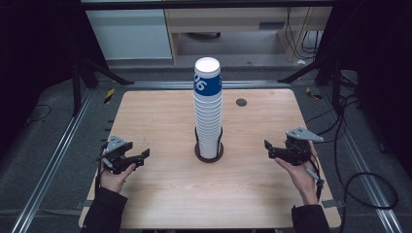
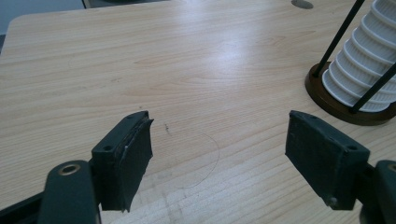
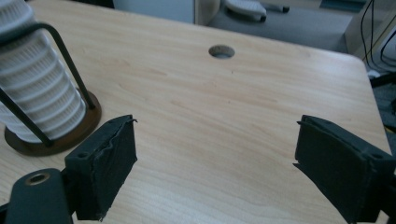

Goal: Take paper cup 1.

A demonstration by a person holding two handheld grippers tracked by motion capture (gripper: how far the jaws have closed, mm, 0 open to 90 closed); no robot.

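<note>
While the tall stack of white ribbed paper cups (image 1: 208,114) stands in its dark round wire holder (image 1: 209,152) mid-surface, left tool (image 1: 137,158) and right tool (image 1: 270,149) flank it, both wide, empty.

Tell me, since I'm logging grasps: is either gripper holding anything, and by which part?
Nothing is held. The left gripper and right gripper are both open, apart from the cup stack.

Table (image 1: 160,116): lying bare, pale wood
Hole (image 1: 241,102): sitting near the table's far edge
Cabinet (image 1: 130,34): standing beyond the table
Cables (image 1: 359,179): trailing over the floor at right
</note>
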